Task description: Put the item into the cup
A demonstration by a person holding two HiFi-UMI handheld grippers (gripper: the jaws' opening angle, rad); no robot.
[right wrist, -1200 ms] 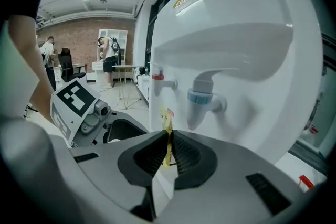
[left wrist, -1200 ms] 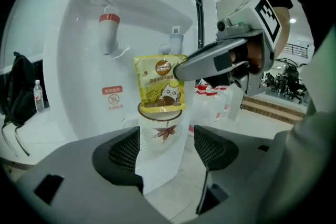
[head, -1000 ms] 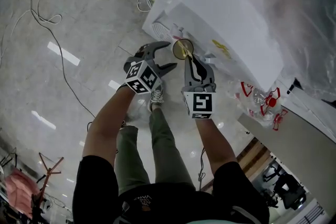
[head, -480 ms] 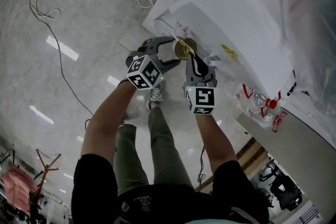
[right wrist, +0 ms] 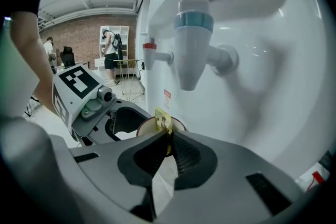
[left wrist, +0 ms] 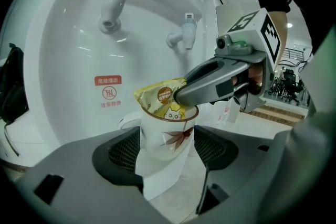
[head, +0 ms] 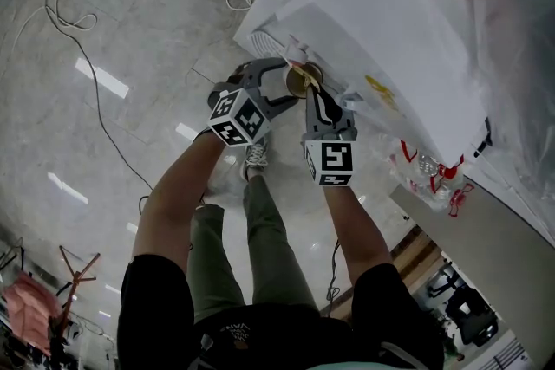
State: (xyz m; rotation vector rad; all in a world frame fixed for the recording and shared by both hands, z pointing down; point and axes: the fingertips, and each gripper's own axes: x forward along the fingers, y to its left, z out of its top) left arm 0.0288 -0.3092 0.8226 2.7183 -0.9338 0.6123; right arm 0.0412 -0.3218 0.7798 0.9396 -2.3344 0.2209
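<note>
A white paper cup (left wrist: 165,136) with a brown rim and a leaf print hangs in front of a white water dispenser (left wrist: 73,60), with my left gripper (left wrist: 167,149) shut on its sides. A yellow sachet (left wrist: 160,97) stands tilted with its lower end inside the cup's mouth. My right gripper (right wrist: 169,147) is shut on the sachet's (right wrist: 163,120) upper edge, coming in from the right over the rim (right wrist: 147,126). In the head view the cup (head: 299,81) sits between the left gripper (head: 288,85) and the right gripper (head: 310,93).
The dispenser's red tap (left wrist: 113,0) and blue tap (left wrist: 186,31) hang above and behind the cup. Clear plastic bags (head: 434,165) with red handles hang at the right. Cables (head: 69,22) trail over the glossy floor at the left.
Both grippers have shifted slightly up and closer to the dispenser. The sachet's lower end has come down into the cup's mouth.
</note>
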